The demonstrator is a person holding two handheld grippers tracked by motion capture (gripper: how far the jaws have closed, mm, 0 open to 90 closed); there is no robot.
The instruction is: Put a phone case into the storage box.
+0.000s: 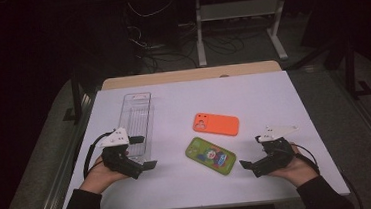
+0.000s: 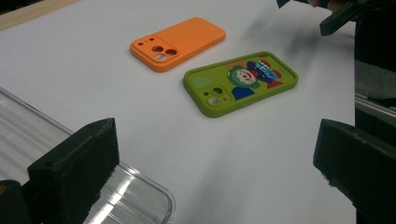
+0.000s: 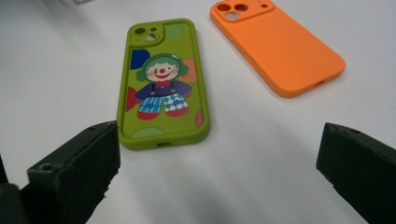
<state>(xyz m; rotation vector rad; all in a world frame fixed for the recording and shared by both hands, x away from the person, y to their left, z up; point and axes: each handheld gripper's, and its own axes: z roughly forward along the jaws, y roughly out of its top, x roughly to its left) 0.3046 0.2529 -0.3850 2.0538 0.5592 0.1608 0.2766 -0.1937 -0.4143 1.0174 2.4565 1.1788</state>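
**A:** What does the high view show?

**B:** A white table (image 1: 273,92) seen from above, with two forearms in dark sleeves coming in from the bottom edge. The left hand (image 1: 99,177) lies palm up near the front left, cradling the left gripper (image 1: 144,152), whose jaws stand apart and point right, with nothing between them. Just beyond it sits a clear, ribbed, long plastic tray (image 1: 138,115). The right hand (image 1: 295,168) mirrors that pose at the front right, holding the right gripper (image 1: 251,153) with its jaws spread wide and aimed left, empty. Between the two grippers lies a lime-green rubbery phone case printed with a clown (image 1: 210,155), flat on the table; a plain orange silicone phone case (image 1: 216,123) lies just behind it, apart from it.

**A:** And the left gripper view?

**B:** Its black jaws are released, far apart. The tray's corner sits under the left jaw. Both cases lie ahead, the green one nearer.

**A:** The right gripper view?

**B:** Jaws released, wide. The green case lies flat just ahead, close to the left jaw, not clasped; the orange case is to its right.
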